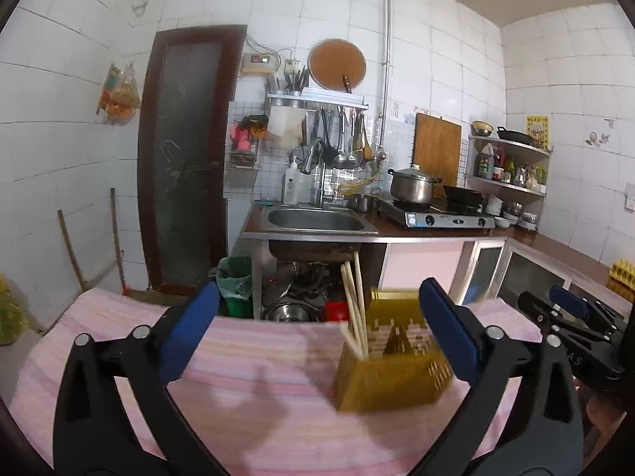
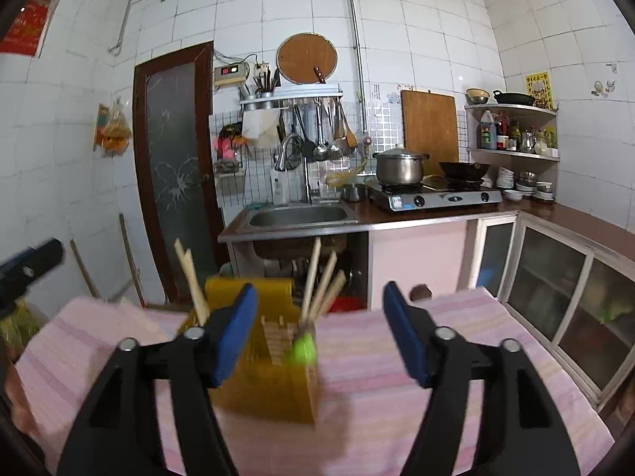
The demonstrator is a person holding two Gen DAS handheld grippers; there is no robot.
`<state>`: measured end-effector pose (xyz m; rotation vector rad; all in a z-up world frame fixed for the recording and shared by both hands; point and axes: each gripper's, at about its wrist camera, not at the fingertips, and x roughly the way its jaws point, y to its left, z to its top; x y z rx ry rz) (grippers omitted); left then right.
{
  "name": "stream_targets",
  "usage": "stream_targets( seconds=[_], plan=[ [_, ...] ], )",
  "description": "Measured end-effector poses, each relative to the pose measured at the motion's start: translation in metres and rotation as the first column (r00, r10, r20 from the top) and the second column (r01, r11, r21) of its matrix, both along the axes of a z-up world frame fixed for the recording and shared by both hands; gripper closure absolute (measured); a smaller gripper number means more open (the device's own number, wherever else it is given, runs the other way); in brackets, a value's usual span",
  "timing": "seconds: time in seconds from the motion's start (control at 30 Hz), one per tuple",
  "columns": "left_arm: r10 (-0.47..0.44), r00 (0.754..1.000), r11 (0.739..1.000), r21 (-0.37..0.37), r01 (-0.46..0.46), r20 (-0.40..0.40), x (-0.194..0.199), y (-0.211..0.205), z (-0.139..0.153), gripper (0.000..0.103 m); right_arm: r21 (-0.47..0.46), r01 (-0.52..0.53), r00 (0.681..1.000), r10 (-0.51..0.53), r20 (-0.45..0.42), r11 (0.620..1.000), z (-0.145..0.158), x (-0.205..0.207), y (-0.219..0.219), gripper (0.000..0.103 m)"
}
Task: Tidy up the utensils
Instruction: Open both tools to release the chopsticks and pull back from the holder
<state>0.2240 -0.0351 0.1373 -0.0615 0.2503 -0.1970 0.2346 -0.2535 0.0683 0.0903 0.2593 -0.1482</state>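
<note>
Since the chopsticks (image 2: pixel 317 289) and a green-handled thing (image 2: pixel 303 349) are stood up inside the yellow holder (image 2: pixel 270 380), they are kept tidy and easy to reach. Both grippers are spread wide and nothing is held: the left gripper (image 1: pixel 317 333) is kept over the holder, the right gripper (image 2: pixel 319 333) just behind it. What the blurry green thing is cannot be told. Part of the holder is hidden by a blue finger (image 2: pixel 234 333).

The left gripper (image 1: pixel 317 331) hung with blue pads (image 1: pixel 190 329) spread wide and gripping nothing, while the right gripper (image 2: pixel 319 333) at its 3 o'clock was likewise gaping, its pads (image 2: pixel 405 335) apart and bare.
</note>
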Motion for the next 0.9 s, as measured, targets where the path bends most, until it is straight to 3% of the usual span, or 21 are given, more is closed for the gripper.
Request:
stream_targets(
  seconds=[0.13, 0.27, 0.5, 0.63, 0.8, 0.9],
  plan=[
    [-0.004, 1.000, 1.000, -0.010, 0.004, -0.029, -0.050, 0.016, -0.016, 0.005, -0.007, 0.003, 1.000, -0.004, -0.026, 1.000, -0.020, -0.044, 0.015, 0.013],
    [-0.007, 0.999, 1.000, 0.003, 0.007, -0.041, -0.092, 0.023, -0.045, 0.005, -0.020, -0.004, 1.000, 0.003, -0.016, 1.000, -0.040, -0.089, 0.033, 0.005],
    [0.020, 0.997, 0.991, 0.132, -0.011, -0.069, -0.139, 0.024, -0.097, 0.005, -0.009, 0.002, 1.000, -0.002, -0.027, 1.000, -0.074, -0.131, 0.047, 0.005],
    [0.043, 0.997, 0.992, 0.120, -0.035, -0.070, -0.150, 0.031, -0.116, 0.005, -0.005, -0.002, 0.999, 0.002, -0.039, 1.000, -0.090, -0.136, 0.050, 0.005],
    [0.096, 0.995, 0.984, 0.150, -0.096, 0.002, -0.162, 0.034, -0.133, 0.005, -0.020, -0.004, 1.000, 0.003, -0.015, 1.000, -0.103, -0.143, 0.059, 0.005],
    [0.093, 0.995, 0.986, 0.143, -0.089, -0.026, -0.157, 0.038, -0.139, 0.005, -0.031, 0.000, 1.000, 0.000, -0.003, 1.000, -0.112, -0.146, 0.061, 0.005]
  ],
)
